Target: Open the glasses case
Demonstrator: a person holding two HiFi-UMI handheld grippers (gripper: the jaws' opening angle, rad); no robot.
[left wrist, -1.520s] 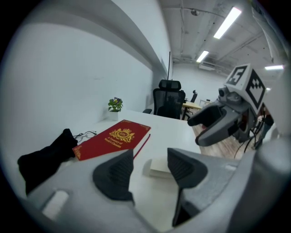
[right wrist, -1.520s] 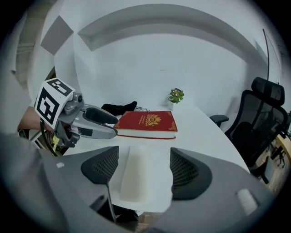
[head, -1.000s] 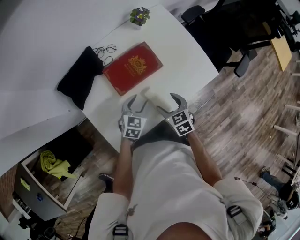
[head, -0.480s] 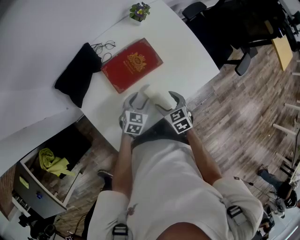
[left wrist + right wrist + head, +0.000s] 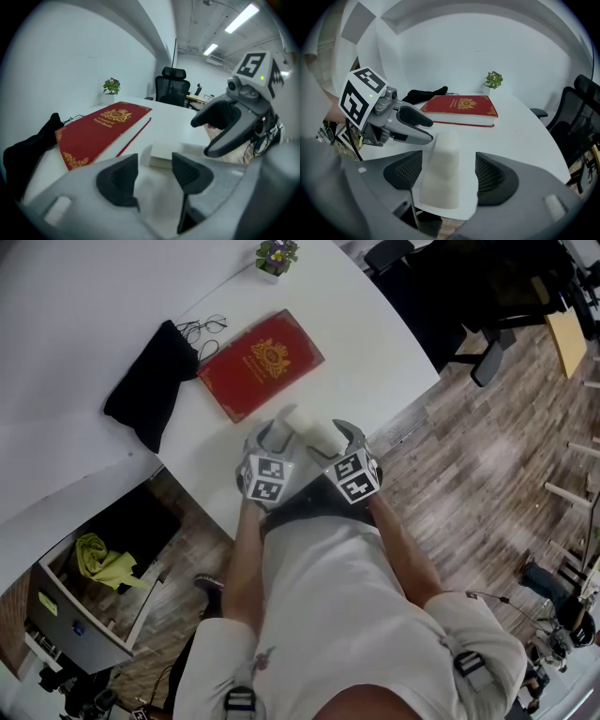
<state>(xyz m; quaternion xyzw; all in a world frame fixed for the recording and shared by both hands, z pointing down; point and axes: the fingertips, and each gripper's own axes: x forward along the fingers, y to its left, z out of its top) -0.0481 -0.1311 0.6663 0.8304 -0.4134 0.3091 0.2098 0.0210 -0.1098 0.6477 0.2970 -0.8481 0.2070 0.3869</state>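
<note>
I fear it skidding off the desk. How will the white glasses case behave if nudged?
Probably stiff: the glasses case keeps a firm, boxy shape. It looks smooth on a smooth table, so it may slide rather than tip, being low and flat. Its near end lies close to the table's edge, so a pull toward you could drop it.

Nothing can be read for certain. The red book (image 5: 105, 129) has a gold crest and a short line of gold lettering on its cover, too small and blurred to make out. The square black-and-white markers (image 5: 265, 477) show patterns only.
</note>
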